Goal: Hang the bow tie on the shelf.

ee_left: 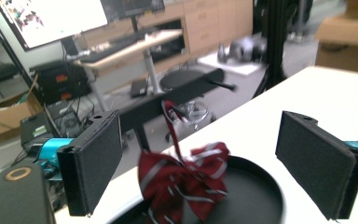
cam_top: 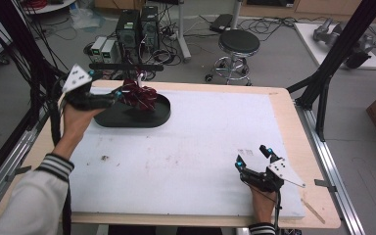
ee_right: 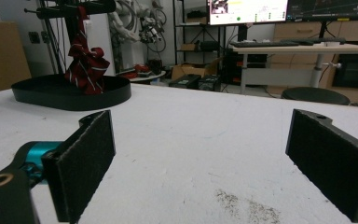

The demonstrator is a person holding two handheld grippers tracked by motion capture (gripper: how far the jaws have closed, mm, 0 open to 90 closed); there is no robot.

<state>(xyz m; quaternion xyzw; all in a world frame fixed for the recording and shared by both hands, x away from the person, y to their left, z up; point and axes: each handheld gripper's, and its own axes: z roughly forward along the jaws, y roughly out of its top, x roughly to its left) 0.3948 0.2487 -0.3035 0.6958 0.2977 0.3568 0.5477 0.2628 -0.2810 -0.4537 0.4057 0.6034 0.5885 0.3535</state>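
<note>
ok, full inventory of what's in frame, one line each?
striped cloth: 1, dark red with pale stripes, bunched in the tray, one end trailing up to the bar above
tray: 1, black, oval, far left of the mat
bar: 1, black, level, on a stand behind the tray
mat: 1, white, covers most of the table
table: 1, pale wood, bare at the edges
stool: 1, black seat, on the floor behind the table
computer towers: 2, dark, on the floor behind the table
left tool: 1, black, jaws open, at the tray with the cloth between them, untouched
right tool: 1, black, jaws open, resting on the mat near right
</note>
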